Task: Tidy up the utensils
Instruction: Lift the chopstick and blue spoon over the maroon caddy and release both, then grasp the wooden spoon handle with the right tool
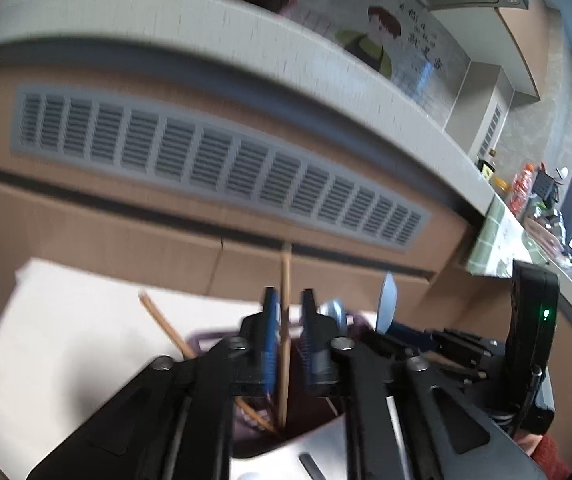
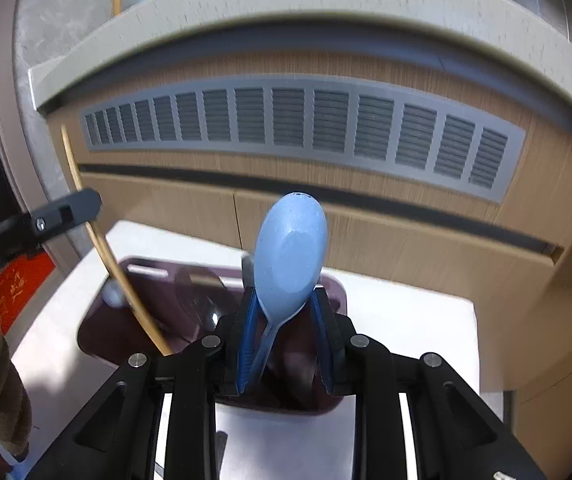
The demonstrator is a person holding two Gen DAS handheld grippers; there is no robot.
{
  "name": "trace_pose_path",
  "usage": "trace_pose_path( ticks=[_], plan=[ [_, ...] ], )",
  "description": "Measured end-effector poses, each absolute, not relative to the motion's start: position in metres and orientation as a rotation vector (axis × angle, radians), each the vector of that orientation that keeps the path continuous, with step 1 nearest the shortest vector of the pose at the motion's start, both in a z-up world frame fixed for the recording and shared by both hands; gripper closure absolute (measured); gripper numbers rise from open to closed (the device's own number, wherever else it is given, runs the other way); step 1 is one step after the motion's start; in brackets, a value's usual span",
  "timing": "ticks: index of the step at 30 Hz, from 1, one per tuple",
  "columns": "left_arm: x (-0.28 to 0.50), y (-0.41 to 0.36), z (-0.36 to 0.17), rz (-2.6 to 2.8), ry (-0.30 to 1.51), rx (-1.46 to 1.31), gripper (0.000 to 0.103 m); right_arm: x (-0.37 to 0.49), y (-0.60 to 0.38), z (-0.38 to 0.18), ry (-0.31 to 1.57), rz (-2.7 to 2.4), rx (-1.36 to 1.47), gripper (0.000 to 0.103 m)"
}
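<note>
Well into the tidying, by the look of it. Purple bin [image 2: 133, 268] on the white table [image 2: 406, 320], already holding one chopstick leaning in it [image 1: 165, 328] and what seems a metal spoon lying low inside [image 2: 209, 316] — blurred, hard to be sure. Two more pieces standing in the bin right now, one per claw: a second chopstick [image 1: 285, 320] and a light blue spoon [image 2: 290, 256]. Judged as the drop-off step for both, with releasing and pulling clear not yet finished. Whether more utensils wait elsewhere cannot be told; none showing on the bare part of the table.

Left claw [image 1: 290, 300]: jaws a little apart, the chopstick upright in the gap between the blue pads, lower end down inside the bin. A sliver of space visible on either side of the stick, so seemingly no longer pinched — loose between the pads rather than held.

Right claw [image 2: 283, 300]: jaws also partly open. Blue spoon standing bowl-up, handle running down between the pads into the bin. Handle resting against the pad on the left of the picture, clear gap to the other pad, so apparently let go or nearly so, leaning rather than gripped.

Both claws just above the bin's near edge, close beside each other. Behind the table, a wooden cabinet front with a long grey vent [image 2: 306, 120] under a pale counter [image 2: 326, 4].
</note>
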State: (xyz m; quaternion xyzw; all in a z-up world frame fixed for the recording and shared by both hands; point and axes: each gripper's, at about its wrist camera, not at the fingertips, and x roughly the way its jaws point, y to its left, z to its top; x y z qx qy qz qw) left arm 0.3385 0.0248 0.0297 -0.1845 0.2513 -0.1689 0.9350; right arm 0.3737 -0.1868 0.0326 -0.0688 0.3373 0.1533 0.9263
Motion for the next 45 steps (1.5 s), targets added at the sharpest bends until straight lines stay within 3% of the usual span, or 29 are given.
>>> trace_pose_path(
  ticks=[2,3,18,35,45],
  plan=[
    [0.334,0.028,0.022,-0.348,0.530,-0.403,0.064,0.368,-0.186,0.029,0.681,0.286,-0.173,0.078],
    [0.330,0.030,0.019,-0.346,0.532,-0.417,0.063,0.364,-0.186,0.029,0.678,0.285,-0.186,0.078],
    [0.227,0.026,0.005,-0.294,0.597,-0.287,0.063,0.286,-0.217,0.060,0.650,0.406,-0.047,0.077],
    [0.175,0.016,-0.076,-0.221,0.843,-0.178,0.063,0.209,-0.211,-0.049,0.870,0.408,-0.193,0.077],
    [0.178,0.012,-0.071,-0.215,0.842,-0.154,0.063,0.207,-0.198,-0.056,0.857,0.373,-0.261,0.077]
  ],
)
